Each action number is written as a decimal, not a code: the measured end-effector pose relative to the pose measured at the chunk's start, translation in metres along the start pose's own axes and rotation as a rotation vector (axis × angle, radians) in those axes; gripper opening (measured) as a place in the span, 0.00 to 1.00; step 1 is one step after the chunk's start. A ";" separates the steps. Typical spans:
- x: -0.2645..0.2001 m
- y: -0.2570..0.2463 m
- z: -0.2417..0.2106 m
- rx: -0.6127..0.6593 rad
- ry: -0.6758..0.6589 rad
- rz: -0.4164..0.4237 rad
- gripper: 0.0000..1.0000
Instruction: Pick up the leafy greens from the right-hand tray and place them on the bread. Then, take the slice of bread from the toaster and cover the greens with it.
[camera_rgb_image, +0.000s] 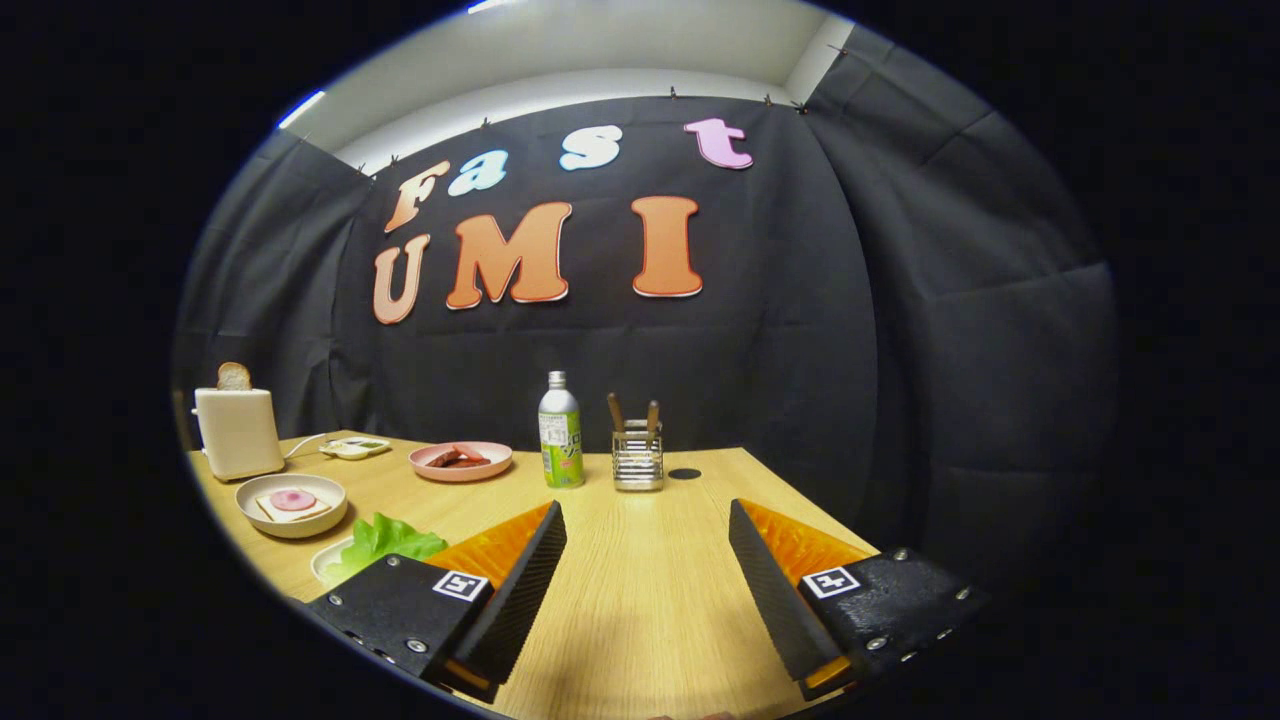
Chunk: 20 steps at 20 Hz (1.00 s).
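Figure: start of the greens pick, seen along the gripper. The leafy greens (385, 540) lie in a shallow white tray (328, 560), just beside my left finger and partly hidden behind it. Beyond them stands a round white bowl (291, 505) holding the bread slice (290, 508), which already carries a pink round of sliced meat (292, 499). Further back, the toaster (238, 432) holds the second slice of bread (234, 377), upright in its slot.

My gripper (648, 545) is spread wide and holds nothing; bare wooden table (640, 600) lies between the fingers.

Risks, as I judge them. The greens sit off to the side, not between the fingers, so closing from this heading would catch only air or the tray rim. A floppy leaf may slip from a shallow pinch, or the light tray may lift with it. The bowl is close to the tray; a wide swing could knock it.

Outlying items: a pink plate (460, 461) of dark food, a drink bottle (560, 430), a wire utensil holder (637, 458), a small white dish (354, 448).
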<state>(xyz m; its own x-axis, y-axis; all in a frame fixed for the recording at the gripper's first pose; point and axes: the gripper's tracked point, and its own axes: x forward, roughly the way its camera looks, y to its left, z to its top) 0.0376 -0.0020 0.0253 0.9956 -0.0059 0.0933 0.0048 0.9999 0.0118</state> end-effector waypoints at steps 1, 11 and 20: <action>0.006 -0.003 0.011 0.014 -0.046 -0.008 0.98; 0.001 0.010 0.119 -0.154 -0.066 -0.183 0.98; -0.040 0.136 0.185 -0.153 -0.095 -0.062 0.99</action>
<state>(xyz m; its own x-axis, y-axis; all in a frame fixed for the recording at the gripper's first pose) -0.0186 0.1319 0.2076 0.9798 -0.0611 0.1905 0.0869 0.9876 -0.1304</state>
